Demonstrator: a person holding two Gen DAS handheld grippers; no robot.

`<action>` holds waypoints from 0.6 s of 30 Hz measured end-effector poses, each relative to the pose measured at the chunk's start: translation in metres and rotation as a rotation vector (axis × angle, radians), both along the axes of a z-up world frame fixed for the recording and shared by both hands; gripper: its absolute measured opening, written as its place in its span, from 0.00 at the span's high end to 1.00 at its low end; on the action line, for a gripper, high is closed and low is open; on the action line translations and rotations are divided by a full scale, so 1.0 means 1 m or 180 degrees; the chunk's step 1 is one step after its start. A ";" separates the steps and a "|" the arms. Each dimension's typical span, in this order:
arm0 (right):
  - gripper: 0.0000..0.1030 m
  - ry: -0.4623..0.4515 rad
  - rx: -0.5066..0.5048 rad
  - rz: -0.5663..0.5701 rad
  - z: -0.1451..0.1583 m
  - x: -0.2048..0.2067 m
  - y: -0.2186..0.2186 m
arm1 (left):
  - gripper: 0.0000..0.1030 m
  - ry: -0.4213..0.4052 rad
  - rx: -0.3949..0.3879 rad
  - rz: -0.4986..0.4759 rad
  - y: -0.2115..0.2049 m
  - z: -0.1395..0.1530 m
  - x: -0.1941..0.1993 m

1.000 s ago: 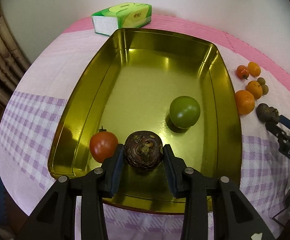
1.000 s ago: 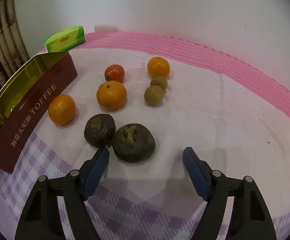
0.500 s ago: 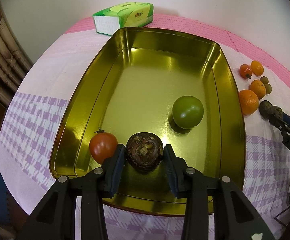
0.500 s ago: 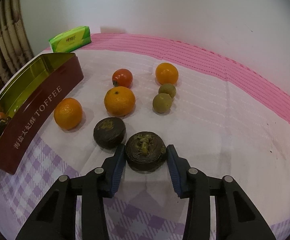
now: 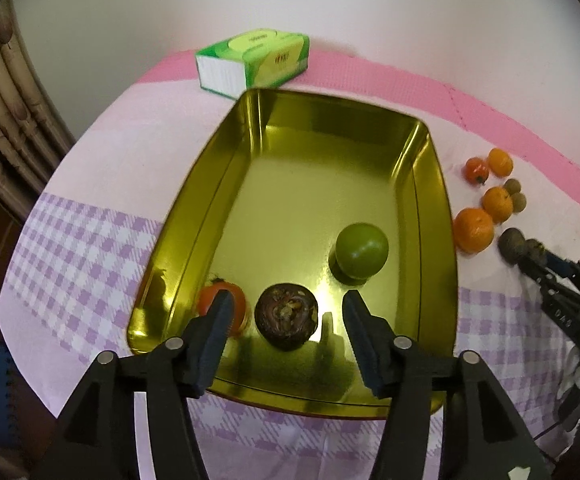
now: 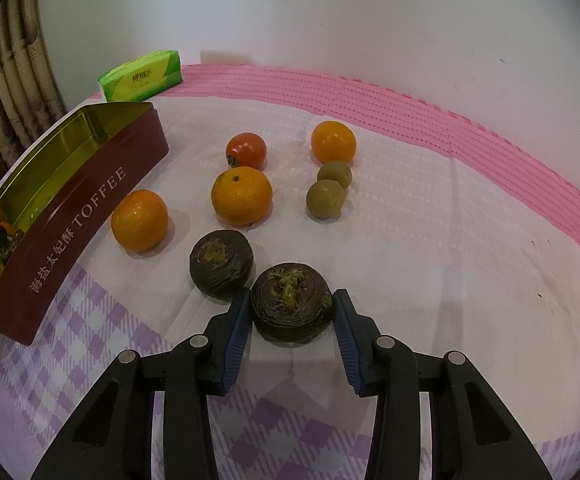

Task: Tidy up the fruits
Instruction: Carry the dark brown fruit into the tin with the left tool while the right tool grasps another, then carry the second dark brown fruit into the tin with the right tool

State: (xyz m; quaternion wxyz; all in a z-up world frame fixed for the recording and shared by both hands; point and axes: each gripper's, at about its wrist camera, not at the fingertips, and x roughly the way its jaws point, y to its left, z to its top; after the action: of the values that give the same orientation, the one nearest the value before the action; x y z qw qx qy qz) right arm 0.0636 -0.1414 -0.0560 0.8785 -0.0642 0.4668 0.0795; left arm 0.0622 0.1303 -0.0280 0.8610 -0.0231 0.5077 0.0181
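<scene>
Inside the gold toffee tin (image 5: 225, 184), a dark mangosteen (image 5: 285, 316) sits free between the left gripper's (image 5: 287, 312) spread fingers, flanked by tomato (image 5: 237, 300) and green fruit (image 5: 362, 250); the right wrist view alone shows the right gripper (image 6: 292, 304) clamping a second mangosteen (image 6: 292, 300) on the tablecloth (image 6: 450, 240).

A plain white wall (image 6: 370, 12) rises behind the counter (image 6: 450, 240), which is covered with a pale cloth, pink along the back edge and lilac-checked at the front. A patterned beige curtain (image 5: 5, 112) hangs at the left. Soft light gives faint shadows.
</scene>
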 end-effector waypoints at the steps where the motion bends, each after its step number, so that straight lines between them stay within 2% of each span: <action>1: 0.59 0.0006 0.0002 -0.0005 0.000 -0.001 0.000 | 0.45 -0.0022 0.0004 0.0005 0.001 0.003 -0.001; 3: 0.59 0.0015 0.0001 -0.0013 0.000 -0.002 0.001 | 0.37 -0.0051 0.0028 0.0030 0.005 0.008 -0.003; 9: 0.59 0.0026 0.0024 -0.0022 0.001 -0.007 0.002 | 0.24 -0.0095 0.0109 0.0050 0.019 0.017 -0.007; 18: 0.59 -0.0061 0.0026 -0.0051 0.018 -0.013 0.003 | 0.11 -0.0149 0.0118 0.0240 0.044 0.019 -0.017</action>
State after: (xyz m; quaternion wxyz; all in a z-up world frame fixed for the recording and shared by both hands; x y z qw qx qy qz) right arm 0.0508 -0.1383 -0.0382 0.8837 -0.0576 0.4585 0.0737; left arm 0.0447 0.1746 -0.0093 0.8717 -0.0267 0.4857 0.0593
